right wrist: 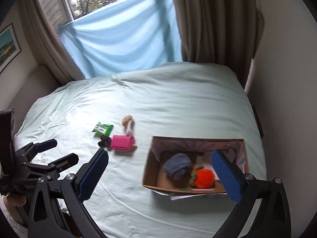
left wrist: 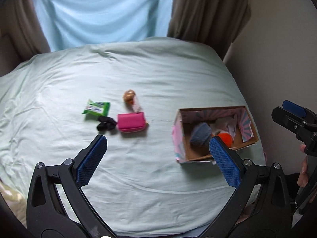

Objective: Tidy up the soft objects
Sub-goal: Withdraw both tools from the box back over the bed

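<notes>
1. Left gripper [left wrist: 158,158]: fingers [left wrist: 91,162] spread wide, nothing between them, held above the bed [left wrist: 138,75].
2. Right gripper [right wrist: 159,175]: fingers [right wrist: 225,178] likewise spread wide and empty, over the near side of the cardboard box [right wrist: 150,170].
3. Box sits on the bed's right side; inside lie a grey-blue soft bundle [right wrist: 178,168] and an orange fuzzy ball [right wrist: 204,178], just beside each other.
4. Left of the box, well apart from it: pink pouch [left wrist: 131,122], black fabric piece [left wrist: 106,124] touching its left edge, green wipes packet [left wrist: 96,109] just behind.
5. Small brown-headed toy [left wrist: 129,97] lies behind the pouch.
</notes>
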Available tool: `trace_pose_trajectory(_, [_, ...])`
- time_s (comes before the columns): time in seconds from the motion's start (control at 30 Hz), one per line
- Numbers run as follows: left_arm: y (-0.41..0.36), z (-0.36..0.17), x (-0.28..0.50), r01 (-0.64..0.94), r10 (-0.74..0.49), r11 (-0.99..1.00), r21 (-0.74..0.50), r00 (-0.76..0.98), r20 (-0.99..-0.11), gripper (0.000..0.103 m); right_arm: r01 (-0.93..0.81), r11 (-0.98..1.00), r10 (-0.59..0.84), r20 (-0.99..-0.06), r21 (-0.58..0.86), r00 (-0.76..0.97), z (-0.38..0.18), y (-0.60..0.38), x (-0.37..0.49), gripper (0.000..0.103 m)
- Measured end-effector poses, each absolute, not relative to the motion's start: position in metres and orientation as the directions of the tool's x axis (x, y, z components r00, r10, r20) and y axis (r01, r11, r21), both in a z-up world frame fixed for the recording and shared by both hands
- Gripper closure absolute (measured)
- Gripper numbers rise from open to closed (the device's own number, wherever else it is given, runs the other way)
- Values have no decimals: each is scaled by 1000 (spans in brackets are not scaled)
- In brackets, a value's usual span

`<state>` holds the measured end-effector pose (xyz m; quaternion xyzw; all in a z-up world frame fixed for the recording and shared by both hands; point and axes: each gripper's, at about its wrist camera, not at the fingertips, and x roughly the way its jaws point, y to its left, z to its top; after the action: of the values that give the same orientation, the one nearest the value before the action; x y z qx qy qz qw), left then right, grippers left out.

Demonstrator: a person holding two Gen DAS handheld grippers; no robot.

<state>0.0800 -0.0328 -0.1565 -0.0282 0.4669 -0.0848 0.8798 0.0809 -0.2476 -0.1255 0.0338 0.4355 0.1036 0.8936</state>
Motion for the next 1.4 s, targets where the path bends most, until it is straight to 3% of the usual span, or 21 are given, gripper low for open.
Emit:
trace_pose_trajectory(0.37, [76,-144,83,71,-156,987,-142,579,-800,0,-172,971,236,-754,164,614,-114,-155,87,0])
trace_pose_trajectory(0.67, [134,-170,117,98,-184,983,-156,545,-818,0,-142,983,181,-766,118,617,-130,-88,109,0])
trace_pose_trajectory(1.03, [167,-259,182,216,-232,966,-142,481,-845,1,-53,990,137,-787,132,602,-197,-42,162,0])
trace_pose_trajectory(1.4, [159,-368,237,236,-255,958,-160,457,-852,1,-101,994,90,-802,38,591,-291,-30,230,0])
